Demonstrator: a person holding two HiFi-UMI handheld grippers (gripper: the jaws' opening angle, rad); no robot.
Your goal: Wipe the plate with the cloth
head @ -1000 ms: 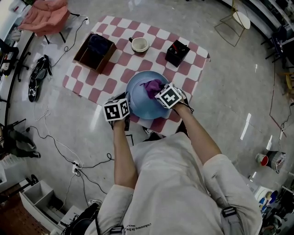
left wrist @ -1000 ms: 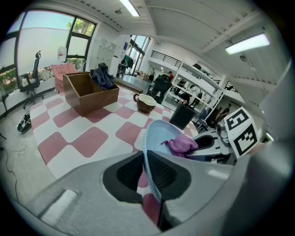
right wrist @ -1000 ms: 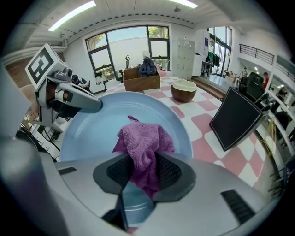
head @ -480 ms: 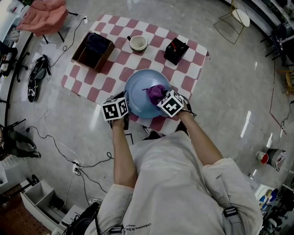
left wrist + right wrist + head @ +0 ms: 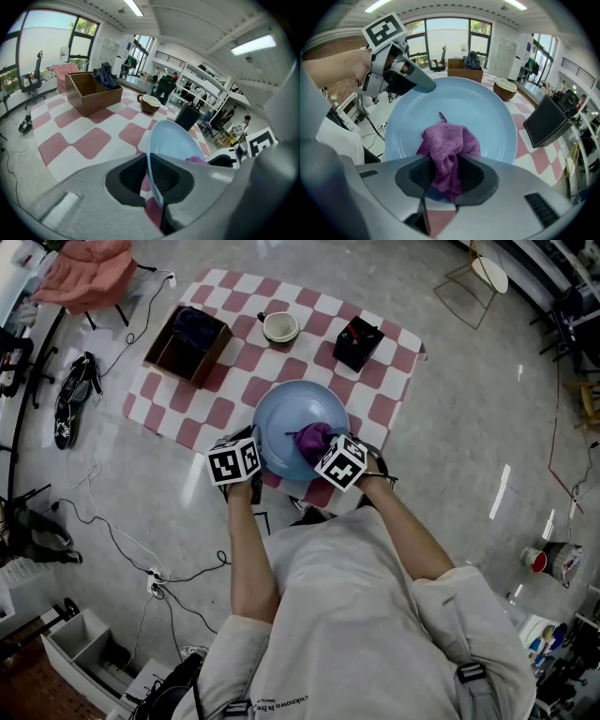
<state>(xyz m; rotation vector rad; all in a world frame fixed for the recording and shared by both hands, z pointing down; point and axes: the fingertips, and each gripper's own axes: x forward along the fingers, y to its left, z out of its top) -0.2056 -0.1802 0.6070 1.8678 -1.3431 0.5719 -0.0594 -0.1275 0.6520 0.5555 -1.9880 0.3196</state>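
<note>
A light blue plate (image 5: pixel 291 413) is held up over the pink-and-white checked mat (image 5: pixel 234 362). My left gripper (image 5: pixel 246 448) is shut on the plate's near-left rim (image 5: pixel 152 154), the rim edge-on between its pads. My right gripper (image 5: pixel 328 448) is shut on a purple cloth (image 5: pixel 449 150), which is pressed on the plate's face (image 5: pixel 483 112) toward its near edge. In the head view the cloth (image 5: pixel 312 437) shows just beyond the right gripper's marker cube. The left gripper (image 5: pixel 424 85) also shows at the plate's left rim in the right gripper view.
On the mat stand a brown wooden box (image 5: pixel 190 345) with dark cloth in it, a small bowl (image 5: pixel 280 328) and a black box (image 5: pixel 359 342). Cables (image 5: pixel 112 531) and a black shoe (image 5: pixel 70 399) lie on the grey floor at left.
My right gripper has drawn the purple cloth across the plate toward its near edge. The left gripper and the plate have stayed put.
</note>
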